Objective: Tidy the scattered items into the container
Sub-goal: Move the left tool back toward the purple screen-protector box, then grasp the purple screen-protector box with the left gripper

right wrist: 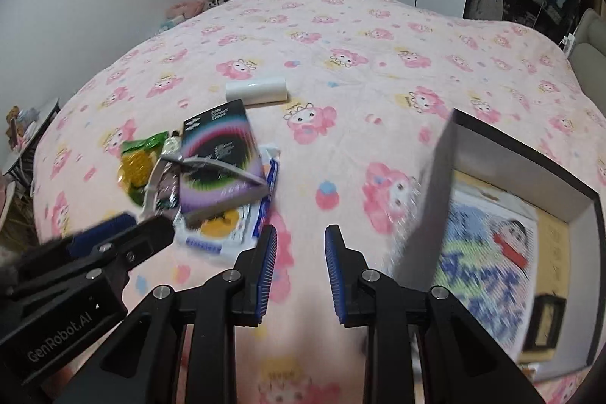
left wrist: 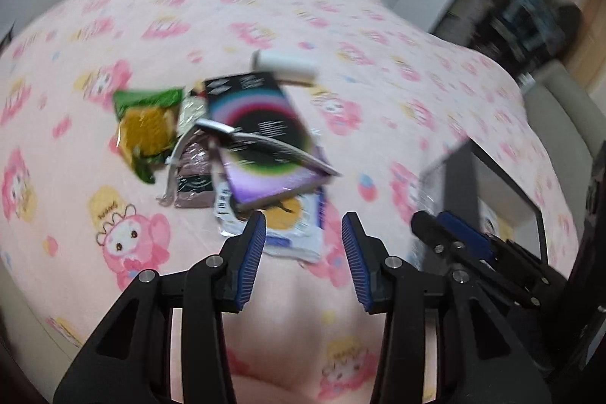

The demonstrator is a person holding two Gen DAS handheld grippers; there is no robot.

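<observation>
Nearest the cameras, the left hand-held gripper (left wrist: 303,233) hangs with its blue-padded jaws spread wide and nothing between them, poised just short of the heap, which reads as the approach to a pick. The right hand-held gripper (right wrist: 301,245) is likewise parted and empty, low over the pink cartoon-print bedspread (right wrist: 378,33) between the heap and the box, probably waiting its turn. To its right the white open-topped cardboard box (right wrist: 568,192) sits on the bed with a printed packet already lying flat inside, so it appears to be the container. Just beyond the left jaws lies the pile: a white and blue flat sachet with a yellow disc (left wrist: 288,226) at the bottom, a dark rainbow-ringed rectangular carton (left wrist: 261,135) lying across it, and a grey curved metal tool (left wrist: 265,146) resting on the carton. Beside these sit a brown foil sachet (left wrist: 195,173) and a green and yellow snack packet (left wrist: 146,124). Farthest, a white cylindrical roll (right wrist: 256,91) lies on its side just past the carton.
</observation>
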